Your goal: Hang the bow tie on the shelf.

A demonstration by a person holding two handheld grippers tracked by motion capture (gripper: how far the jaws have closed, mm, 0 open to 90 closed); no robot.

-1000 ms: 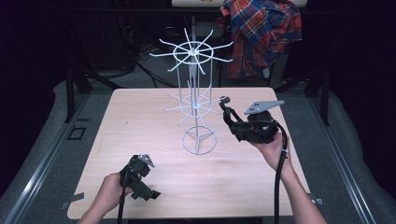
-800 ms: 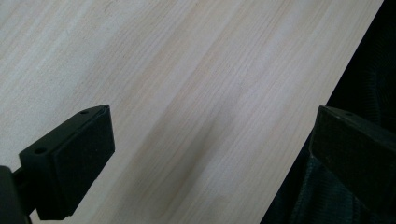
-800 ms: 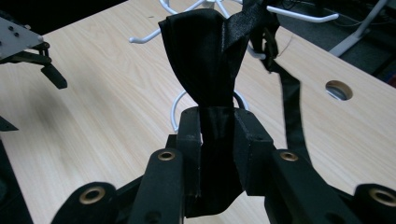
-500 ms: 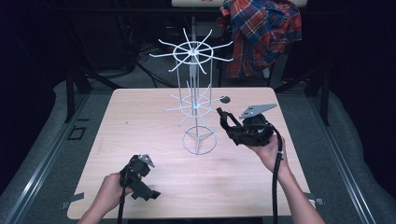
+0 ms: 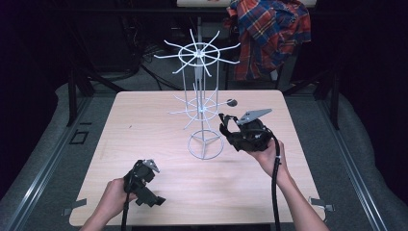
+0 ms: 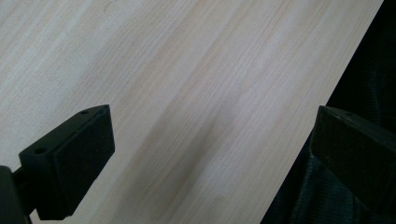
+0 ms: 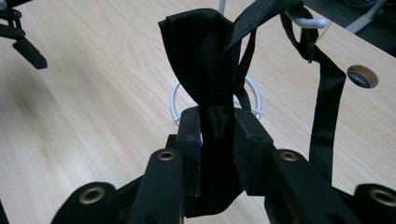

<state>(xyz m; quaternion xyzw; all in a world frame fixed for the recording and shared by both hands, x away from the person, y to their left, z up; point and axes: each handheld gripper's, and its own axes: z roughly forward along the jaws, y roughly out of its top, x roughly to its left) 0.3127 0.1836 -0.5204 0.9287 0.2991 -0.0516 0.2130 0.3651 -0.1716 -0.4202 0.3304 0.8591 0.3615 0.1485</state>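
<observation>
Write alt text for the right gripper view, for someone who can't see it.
The right gripper is shut on a bunched black fabric with thin straps, one strap hanging from a white hook at top right. Behind it lies a light wooden table with the white ring base of a wire rack, and the left gripper at top left.

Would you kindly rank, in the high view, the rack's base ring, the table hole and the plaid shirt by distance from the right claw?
1. Base ring, just left of the right claw.
2. Table hole, just beyond it.
3. Plaid shirt, far behind the table.
</observation>
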